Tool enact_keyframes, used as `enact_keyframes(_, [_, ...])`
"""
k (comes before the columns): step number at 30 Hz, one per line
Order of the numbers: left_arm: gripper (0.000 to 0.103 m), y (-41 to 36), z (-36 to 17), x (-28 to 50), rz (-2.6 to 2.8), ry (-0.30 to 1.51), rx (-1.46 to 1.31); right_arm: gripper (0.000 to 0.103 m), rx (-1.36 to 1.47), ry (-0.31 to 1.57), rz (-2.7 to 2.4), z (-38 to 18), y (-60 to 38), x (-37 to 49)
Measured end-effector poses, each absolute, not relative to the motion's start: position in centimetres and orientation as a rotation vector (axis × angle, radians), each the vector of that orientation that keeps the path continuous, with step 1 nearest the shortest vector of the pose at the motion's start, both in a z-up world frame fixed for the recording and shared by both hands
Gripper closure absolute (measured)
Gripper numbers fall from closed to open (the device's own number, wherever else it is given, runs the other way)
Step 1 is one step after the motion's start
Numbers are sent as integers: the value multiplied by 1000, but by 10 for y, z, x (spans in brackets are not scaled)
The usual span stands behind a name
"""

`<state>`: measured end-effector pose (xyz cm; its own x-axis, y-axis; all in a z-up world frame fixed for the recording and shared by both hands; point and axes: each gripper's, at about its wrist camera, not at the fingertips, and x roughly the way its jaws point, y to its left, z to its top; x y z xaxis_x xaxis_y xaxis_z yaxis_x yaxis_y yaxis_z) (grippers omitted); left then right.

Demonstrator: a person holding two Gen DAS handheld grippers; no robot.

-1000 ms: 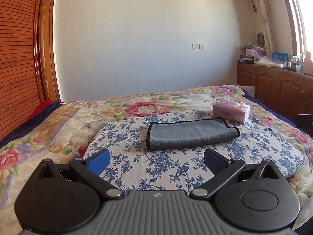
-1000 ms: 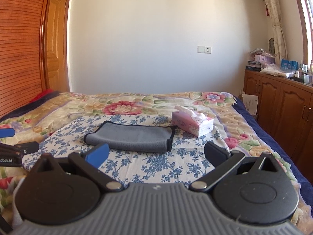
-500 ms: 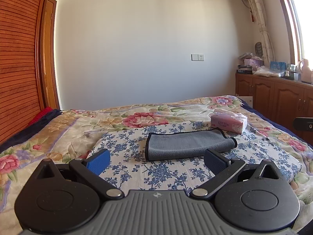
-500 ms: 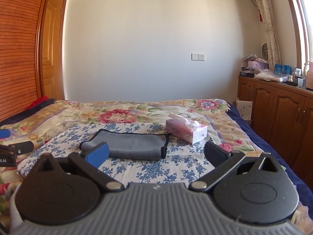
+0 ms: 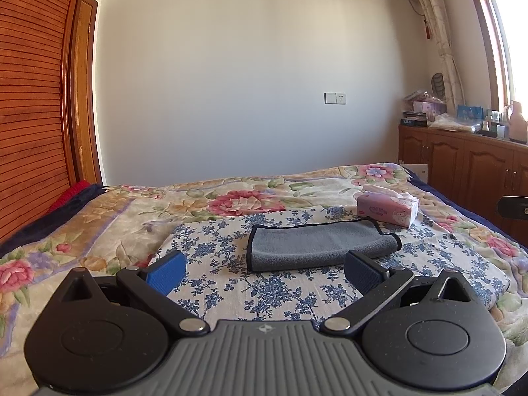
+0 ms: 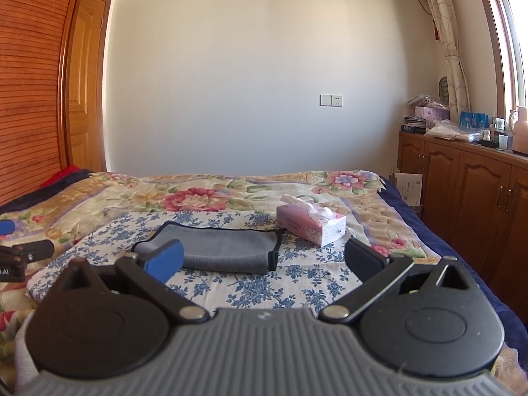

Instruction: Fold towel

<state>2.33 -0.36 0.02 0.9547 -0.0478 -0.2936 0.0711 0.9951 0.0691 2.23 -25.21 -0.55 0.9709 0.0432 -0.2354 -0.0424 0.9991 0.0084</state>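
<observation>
Left wrist view: the left gripper (image 5: 264, 272) is spread and empty. The grey towel (image 5: 318, 244), already folded, lies on the blue-flowered cloth (image 5: 280, 292) straight ahead, its long axis left to right.

Right wrist view: the right gripper (image 6: 264, 259), also spread, has the towel (image 6: 214, 247) ahead and slightly left, tissue box (image 6: 312, 224) just beyond. Neither gripper looks clearly nearer.

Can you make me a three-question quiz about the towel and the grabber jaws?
1. True or false: the towel is already folded.
2. The tissue box sits: A) on the towel, B) beside it, C) on the cabinet.
3. Fill in: both the left gripper and right gripper have jaws that are ____.

Key: 1 true; 2 B; 3 open, holding nothing.
</observation>
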Motion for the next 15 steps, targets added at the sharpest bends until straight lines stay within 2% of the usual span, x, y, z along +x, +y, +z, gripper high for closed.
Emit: enact_keyframes(15, [0,-4,0,23,-60,296,79,0,0,237,44,-5,-252,22])
